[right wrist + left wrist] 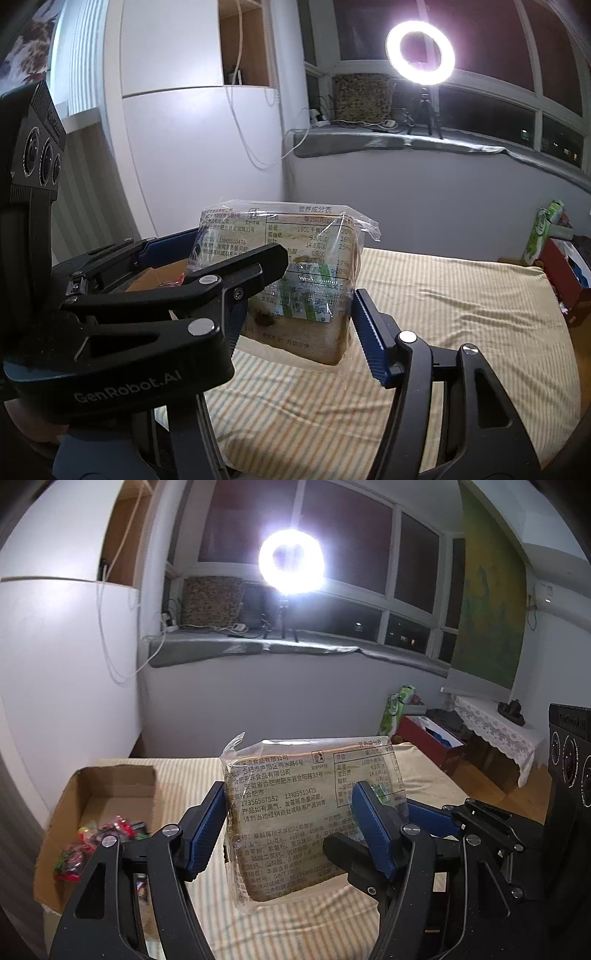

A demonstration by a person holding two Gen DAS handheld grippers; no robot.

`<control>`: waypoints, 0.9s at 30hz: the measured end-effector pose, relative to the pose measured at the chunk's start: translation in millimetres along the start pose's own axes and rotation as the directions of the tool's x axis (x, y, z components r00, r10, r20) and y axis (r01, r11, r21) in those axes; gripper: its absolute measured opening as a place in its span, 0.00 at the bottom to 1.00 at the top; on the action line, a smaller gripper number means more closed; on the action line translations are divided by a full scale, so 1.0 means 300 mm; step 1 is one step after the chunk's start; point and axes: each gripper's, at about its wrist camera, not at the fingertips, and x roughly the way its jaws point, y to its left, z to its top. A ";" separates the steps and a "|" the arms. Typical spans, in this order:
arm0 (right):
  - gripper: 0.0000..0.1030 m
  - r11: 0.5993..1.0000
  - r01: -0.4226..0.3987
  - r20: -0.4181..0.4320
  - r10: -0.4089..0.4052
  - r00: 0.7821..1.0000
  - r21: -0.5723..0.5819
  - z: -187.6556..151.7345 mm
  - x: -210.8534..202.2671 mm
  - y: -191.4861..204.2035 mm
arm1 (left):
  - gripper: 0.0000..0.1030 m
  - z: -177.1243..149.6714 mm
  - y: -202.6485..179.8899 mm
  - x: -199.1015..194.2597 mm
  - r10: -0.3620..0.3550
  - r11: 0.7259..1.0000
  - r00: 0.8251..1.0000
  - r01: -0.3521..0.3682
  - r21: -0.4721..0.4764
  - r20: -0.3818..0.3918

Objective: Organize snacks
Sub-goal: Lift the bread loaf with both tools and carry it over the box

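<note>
between both grippers hangs the bread pack (pixel 310 812) — left gripper (pixel 291 827) and right gripper (pixel 299 317) each clamp it, cardboard box (pixel 110 797) lying to its left — nearer the left hand.

A clear-wrapped bread pack (pixel 295 273) printed with a nutrition table hangs above the striped bed cover (pixel 461 306), clamped between the blue pads of the right gripper (pixel 299 317), whose 2 fingers show at 7 and 5 o'clock. The left gripper (pixel 177 258) reaches in from 9 o'clock, its black finger lying across the pack's left face, though its own grip cannot be made out here. At 1 o'clock a ring light (pixel 420 52) glows on the windowsill (pixel 406 144).
</note>
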 end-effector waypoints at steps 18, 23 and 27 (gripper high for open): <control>0.59 0.960 -0.235 -0.047 0.231 0.972 -0.151 0.084 0.250 0.433 | 0.66 -0.060 0.399 -0.208 0.229 0.965 0.973 -0.221 -0.141 0.041; 0.59 0.949 -0.264 -0.050 0.259 0.964 -0.170 0.093 0.282 0.484 | 0.66 -0.068 0.465 -0.251 0.283 0.948 0.958 -0.271 -0.167 0.050; 0.59 0.947 -0.270 -0.056 0.264 0.963 -0.174 0.093 0.302 0.490 | 0.66 -0.072 0.491 -0.265 0.300 0.942 0.952 -0.286 -0.176 0.055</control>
